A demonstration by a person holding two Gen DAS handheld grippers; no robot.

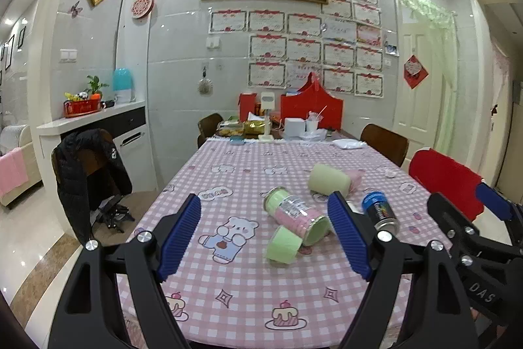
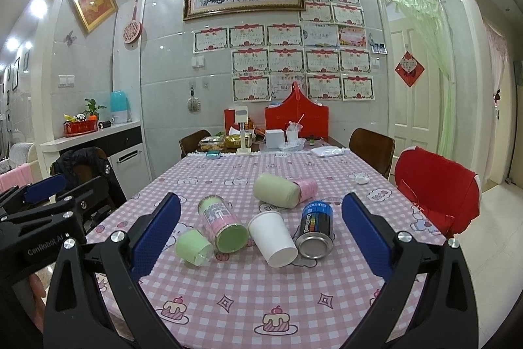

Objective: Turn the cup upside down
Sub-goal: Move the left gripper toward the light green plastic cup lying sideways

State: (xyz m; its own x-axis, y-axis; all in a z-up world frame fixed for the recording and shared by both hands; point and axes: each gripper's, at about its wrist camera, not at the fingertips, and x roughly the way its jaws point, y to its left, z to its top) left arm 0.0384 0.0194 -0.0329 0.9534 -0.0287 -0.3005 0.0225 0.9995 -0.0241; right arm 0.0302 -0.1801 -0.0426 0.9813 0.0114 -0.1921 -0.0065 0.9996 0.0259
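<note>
A white paper cup (image 2: 273,237) lies on its side on the pink checked tablecloth (image 2: 261,290), base toward me; in the left wrist view my right finger hides it. My right gripper (image 2: 261,237) is open and empty, its blue pads either side of the cluster of objects, short of the cup. My left gripper (image 1: 264,234) is open and empty, above the near table. A small green cup (image 1: 281,244) (image 2: 194,246) lies on its side beside a clear jar (image 1: 295,215) (image 2: 222,226).
A dark spray can (image 2: 315,229) (image 1: 380,211) lies right of the white cup. A pale green cylinder (image 2: 277,190) (image 1: 328,180) and a pink roll (image 2: 307,187) lie behind. Chairs stand around the table: red-covered (image 2: 434,198) right, jacket-draped (image 1: 88,172) left. Clutter sits at the far end.
</note>
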